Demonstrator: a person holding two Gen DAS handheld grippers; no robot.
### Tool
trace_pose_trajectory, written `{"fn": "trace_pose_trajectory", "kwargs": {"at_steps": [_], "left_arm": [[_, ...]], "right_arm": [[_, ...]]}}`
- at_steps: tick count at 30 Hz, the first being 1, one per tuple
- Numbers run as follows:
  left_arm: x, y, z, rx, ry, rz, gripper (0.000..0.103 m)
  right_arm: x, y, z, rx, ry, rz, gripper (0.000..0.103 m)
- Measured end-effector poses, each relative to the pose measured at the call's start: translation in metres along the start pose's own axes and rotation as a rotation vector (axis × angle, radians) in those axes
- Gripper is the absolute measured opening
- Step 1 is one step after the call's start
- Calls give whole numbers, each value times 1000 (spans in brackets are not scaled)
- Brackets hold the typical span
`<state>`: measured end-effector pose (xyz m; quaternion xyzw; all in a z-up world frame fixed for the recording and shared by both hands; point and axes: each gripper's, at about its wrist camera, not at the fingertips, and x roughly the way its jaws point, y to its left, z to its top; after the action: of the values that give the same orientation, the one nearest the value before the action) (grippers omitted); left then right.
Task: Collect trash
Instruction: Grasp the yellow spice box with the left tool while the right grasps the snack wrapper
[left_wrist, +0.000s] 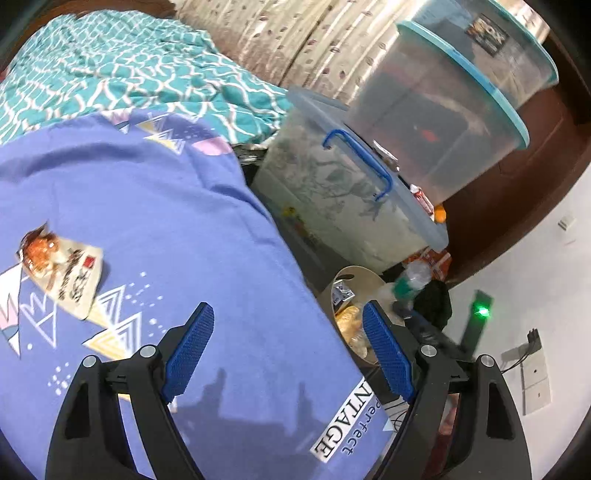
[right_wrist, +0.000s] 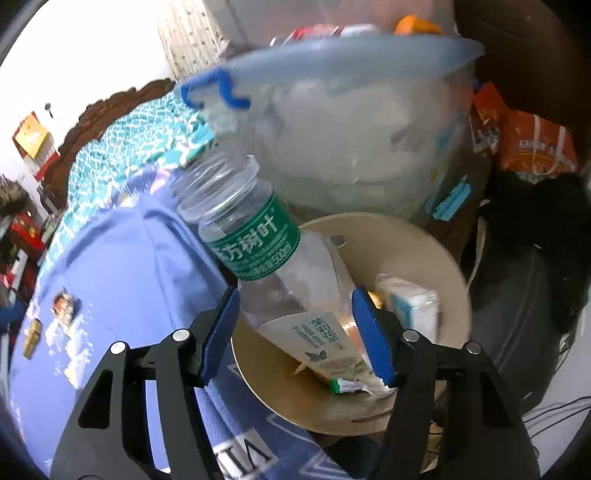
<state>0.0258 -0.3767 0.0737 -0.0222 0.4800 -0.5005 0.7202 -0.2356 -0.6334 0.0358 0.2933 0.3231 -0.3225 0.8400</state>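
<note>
bottle (right_wrist: 255, 236) between right hand-held gripper (right_wrist: 295, 332) pads

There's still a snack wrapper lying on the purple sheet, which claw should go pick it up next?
Left. The left claw is open and empty above the purple sheet, with the snack wrapper nearby. The right claw is at the bin, straddling a plastic bottle.

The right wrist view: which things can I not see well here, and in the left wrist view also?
- Right wrist view: whether the right gripper grips the plastic bottle or has released it; motion blur.
- Right wrist view: bottom of the beige bin, covered by a wrapper and carton.
- Right wrist view: small items on the purple sheet, blurred.
- Left wrist view: text on the snack packet, too small.
- Left wrist view: contents of the stacked boxes, cloudy walls.
</note>
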Motion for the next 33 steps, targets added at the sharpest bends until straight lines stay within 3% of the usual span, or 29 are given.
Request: {"fn": "trace_pose_trajectory", "kwargs": {"at_steps": [4,9,13,16,19,23,29,33], "left_arm": [[-11,15,-5,-38,-5,-11,79],[-29,33,-11,-62,-26,12,79],[-55,51,-15,-71,-58,38,79],[-95,77,-18,-60,-129,113,79],[-145,119,-22,-105,-207,222,79],[-205,182,-40,-234,-291,368,79],[-272,276,-77,-470,-372,529,79],[-282,314,-80,-503,-346,587,79]], "right_arm": [[-10,-10,13,24,46,8,62],[40,-28,23,74,182,-58,62],[51,-29,22,87,121,-137,68],[20,-17,23,86,-28,-121,79],[-15,8,24,20,-156,-128,79],[-35,48,27,-60,-198,-39,78],[-14,147,18,-207,-122,128,77],[25,232,-6,-341,-20,210,78]]}}
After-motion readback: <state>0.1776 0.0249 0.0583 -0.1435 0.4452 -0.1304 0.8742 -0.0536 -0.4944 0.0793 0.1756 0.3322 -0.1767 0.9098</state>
